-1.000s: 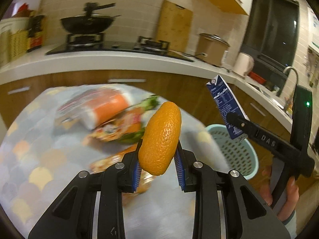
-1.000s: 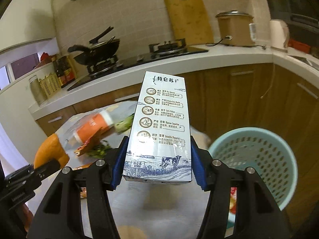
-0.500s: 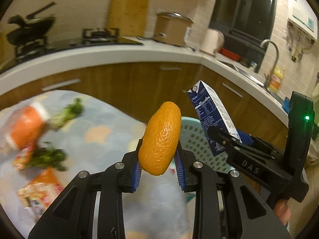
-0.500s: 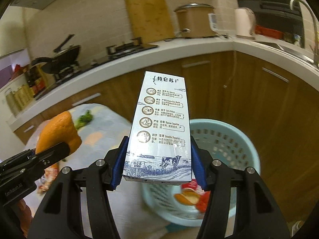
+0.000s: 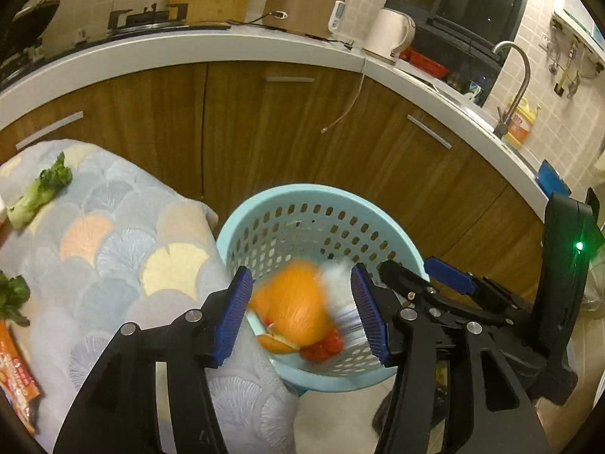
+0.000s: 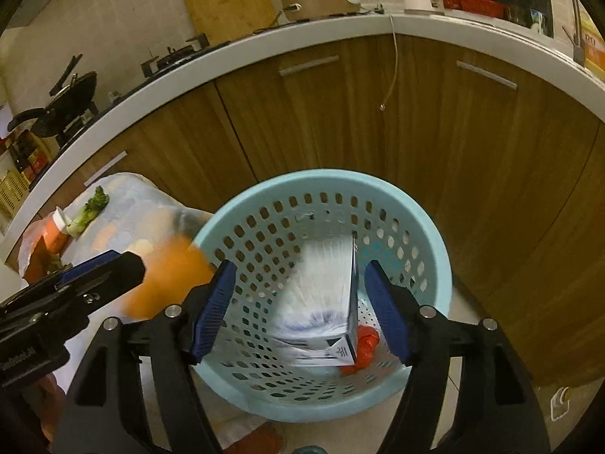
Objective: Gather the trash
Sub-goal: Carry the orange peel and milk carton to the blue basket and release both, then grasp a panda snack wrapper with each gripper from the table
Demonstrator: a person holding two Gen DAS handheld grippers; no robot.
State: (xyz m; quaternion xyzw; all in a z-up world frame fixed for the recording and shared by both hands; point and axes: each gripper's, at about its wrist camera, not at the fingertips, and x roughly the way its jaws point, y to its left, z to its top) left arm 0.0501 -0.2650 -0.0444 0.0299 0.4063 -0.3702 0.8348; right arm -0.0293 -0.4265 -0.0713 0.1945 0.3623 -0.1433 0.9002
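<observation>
A light blue perforated basket stands on the floor beside the table. My left gripper is open above it; a blurred orange peel is falling free between its fingers. My right gripper is open over the basket; the blue and white milk carton is dropping inside, blurred, and it shows as a white streak in the left wrist view. Red and orange scraps lie at the basket bottom.
A table with a scalloped pastel cloth lies left of the basket, with green vegetable scraps and an orange wrapper on it. Brown cabinets and a white counter with a rice cooker stand behind.
Both grippers swung right from the table to over the basket and opened. The orange peel and the milk carton have left the fingers and are falling into the basket.
</observation>
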